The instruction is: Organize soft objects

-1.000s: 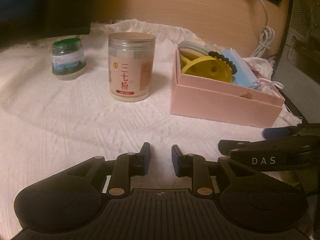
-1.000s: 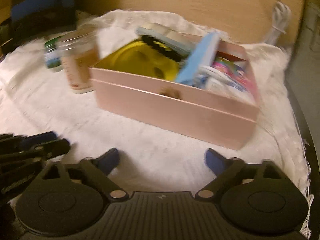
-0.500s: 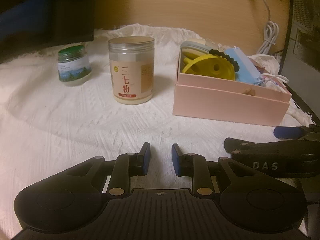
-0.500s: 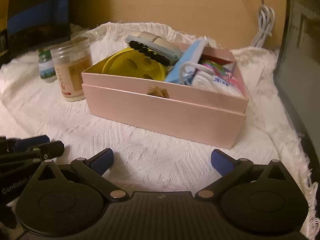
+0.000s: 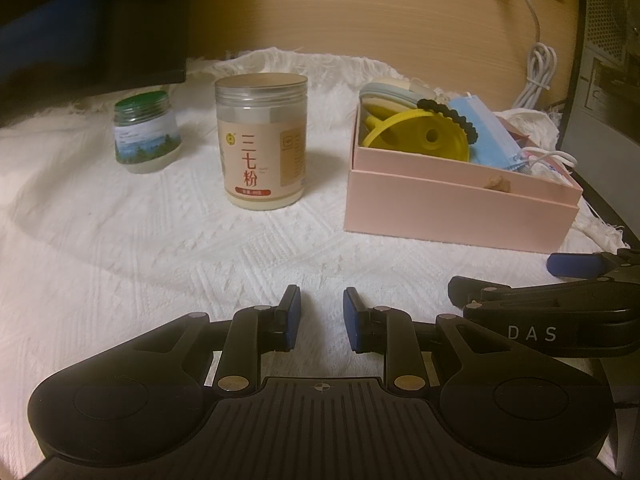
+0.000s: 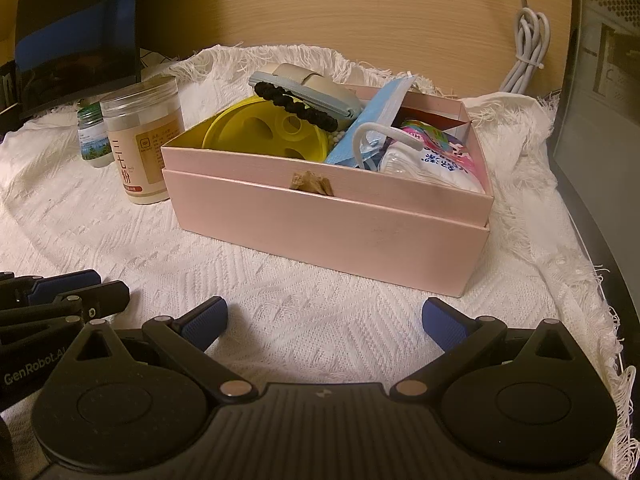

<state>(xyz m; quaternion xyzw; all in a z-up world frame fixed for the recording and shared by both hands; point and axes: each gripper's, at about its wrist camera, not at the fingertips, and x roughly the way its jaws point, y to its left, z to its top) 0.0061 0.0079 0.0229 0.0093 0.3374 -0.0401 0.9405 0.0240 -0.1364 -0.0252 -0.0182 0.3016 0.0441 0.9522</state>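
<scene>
A pink box (image 6: 328,224) stands on the white cloth (image 6: 120,248) and holds a yellow disc (image 6: 256,132), a black scrunchie (image 6: 296,104), a blue face mask (image 6: 372,128), a tissue pack (image 6: 436,160) and a grey pouch (image 6: 316,88). The box also shows in the left wrist view (image 5: 460,212). My right gripper (image 6: 324,320) is open wide and empty, in front of the box. My left gripper (image 5: 322,320) has a narrow gap between its blue pads and holds nothing, low over the cloth.
A tall clear jar with a tan label (image 5: 262,144) and a small green-lidded jar (image 5: 146,132) stand left of the box. A dark monitor (image 6: 76,36) is at the back left, a coiled white cable (image 6: 524,56) and a dark case (image 6: 600,60) at the right.
Both grippers have pulled back and lifted a little from the box. The right gripper's view has steadied and its jaws stay wide open. The left jaws keep the same narrow gap.
</scene>
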